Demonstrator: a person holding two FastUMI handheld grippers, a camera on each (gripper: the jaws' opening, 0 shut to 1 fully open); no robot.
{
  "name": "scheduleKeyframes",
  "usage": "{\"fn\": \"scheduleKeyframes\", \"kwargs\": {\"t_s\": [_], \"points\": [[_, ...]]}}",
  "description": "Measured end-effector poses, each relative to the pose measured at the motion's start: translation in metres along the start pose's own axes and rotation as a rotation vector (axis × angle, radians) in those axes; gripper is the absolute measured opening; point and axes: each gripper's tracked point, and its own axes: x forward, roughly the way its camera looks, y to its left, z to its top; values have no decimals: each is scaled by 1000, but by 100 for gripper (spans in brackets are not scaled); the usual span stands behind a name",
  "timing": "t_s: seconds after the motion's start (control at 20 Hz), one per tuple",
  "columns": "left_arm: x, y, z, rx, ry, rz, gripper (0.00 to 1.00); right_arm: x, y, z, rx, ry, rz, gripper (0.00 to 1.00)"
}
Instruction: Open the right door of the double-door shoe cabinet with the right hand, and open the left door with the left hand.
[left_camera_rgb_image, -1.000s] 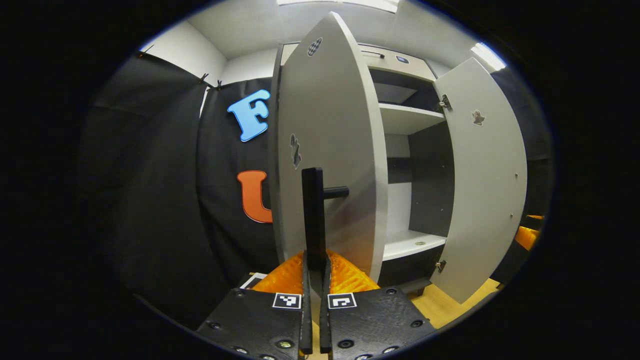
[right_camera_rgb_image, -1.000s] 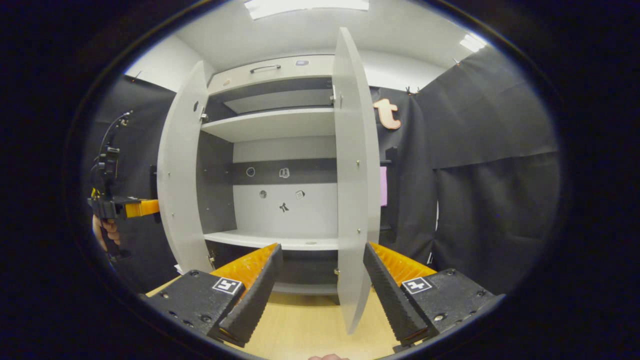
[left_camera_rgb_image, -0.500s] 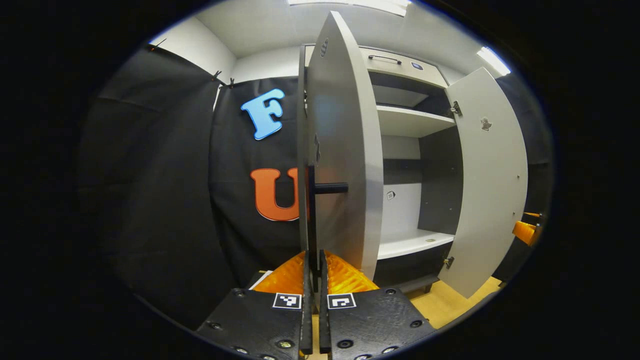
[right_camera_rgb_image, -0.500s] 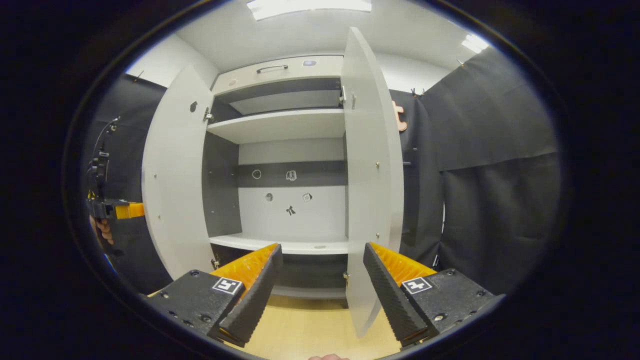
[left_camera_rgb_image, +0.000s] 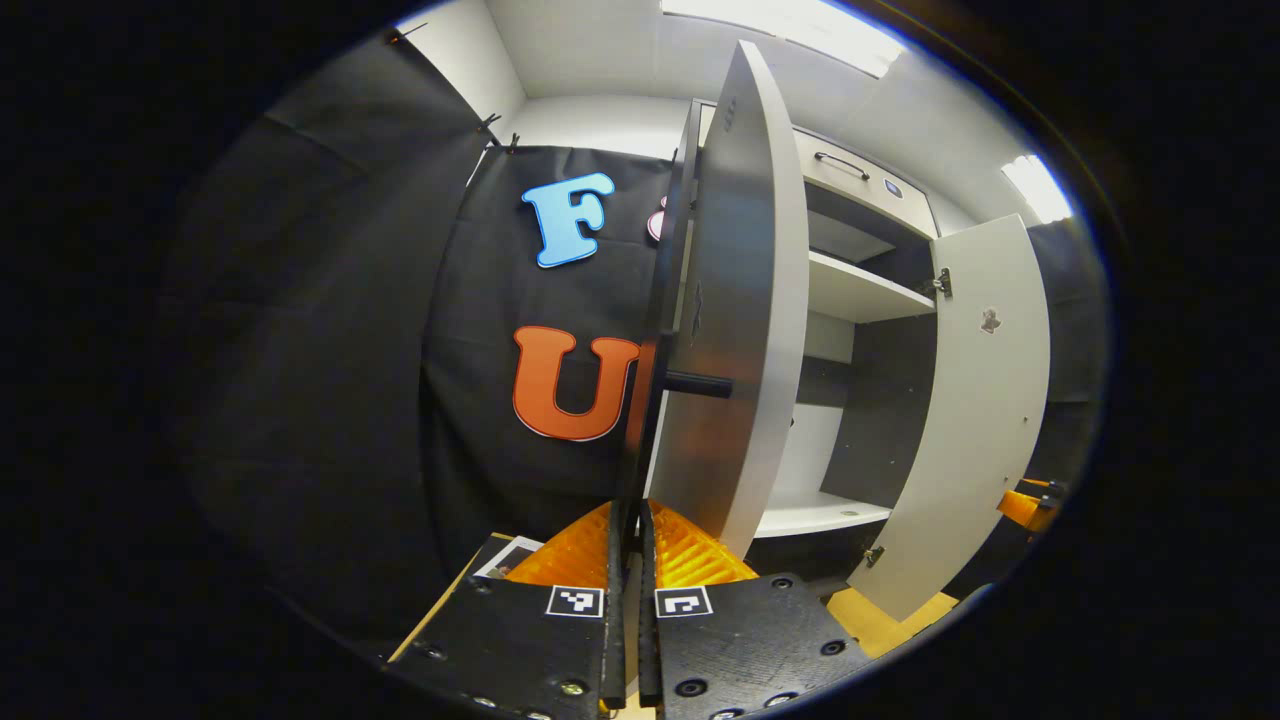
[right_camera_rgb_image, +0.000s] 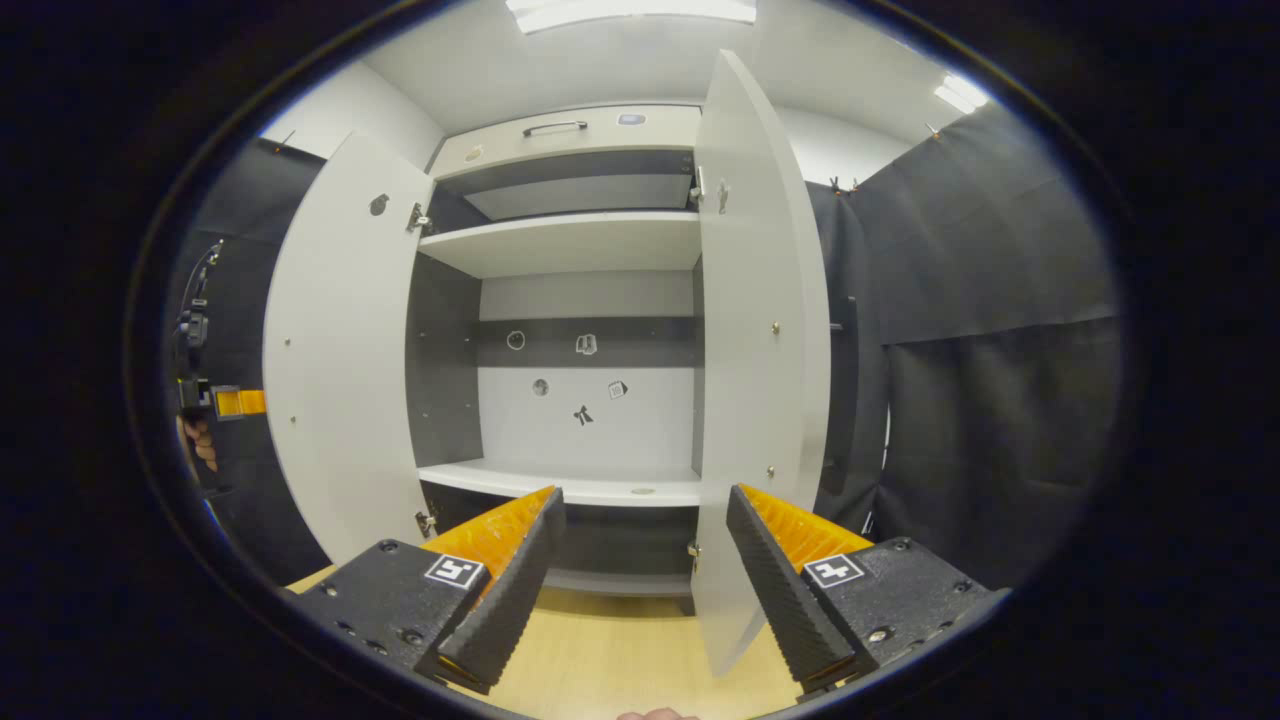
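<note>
The left gripper (left_camera_rgb_image: 626, 560) has its two fingers pressed against the black handle (left_camera_rgb_image: 640, 440) of the left door (left_camera_rgb_image: 735, 330), one finger on each side of the bar near its lower end. In the left gripper view that door stands swung wide, seen nearly edge-on, with the handle's stub post joining its face. Beyond it the cabinet (left_camera_rgb_image: 850, 290) interior is exposed: an upper shelf and a lower shelf.

The right door (left_camera_rgb_image: 975, 420) stands open at the far side of the left gripper view, its hinges visible at top and bottom. An orange part of the right gripper (left_camera_rgb_image: 1025, 505) shows just past that door's outer edge.

In the right gripper view, the right gripper (right_camera_rgb_image: 645, 560) is spread wide, its fingers well apart and holding nothing. The right door (right_camera_rgb_image: 760, 350) stands open ahead of it, its lower edge falling between the two fingers in the view; contact cannot be judged. The left door (right_camera_rgb_image: 340, 350) is open on the opposite side, and the left gripper (right_camera_rgb_image: 225, 402) shows beyond its outer edge with a hand (right_camera_rgb_image: 198, 445) below it. Small stickers (right_camera_rgb_image: 583, 414) mark the cabinet's back panel. The floor (right_camera_rgb_image: 620, 660) is light wood.
</note>
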Motion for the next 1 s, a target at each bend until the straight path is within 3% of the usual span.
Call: {"fn": "scheduleKeyframes", "kwargs": {"t_s": [0.2,0.25,0.3,0.4,0.6,0.8,0.85,0.9,1.0], "points": [[-34,-9,-6,18,18,44,2,-2,-3,0,-3,1,-20,99],[-39,-15,-1,25,-2,51,14,-2,-3,1,-3,0,-23,100],[-43,-29,0,25,-15,37,0,-1,-2,-1,-2,3,-24,100],[-37,-71,-2,55,-32,-28,0,1,1,-4,0,10,-19,100],[-14,-119,-17,126,-64,-16,0,-2,7,-8,12,16,-5,100],[-6,-165,-39,128,-26,-83,0,-9,7,-14,-5,27,-3,100],[-6,-168,-40,133,-26,-80,32,-10,4,-14,-9,27,-9,100],[-7,-170,-42,143,-20,-75,37,-12,0,-14,-10,25,-13,100],[-6,-176,-42,158,-28,-93,77,-13,-3,-12,-1,20,-15,100]]}}
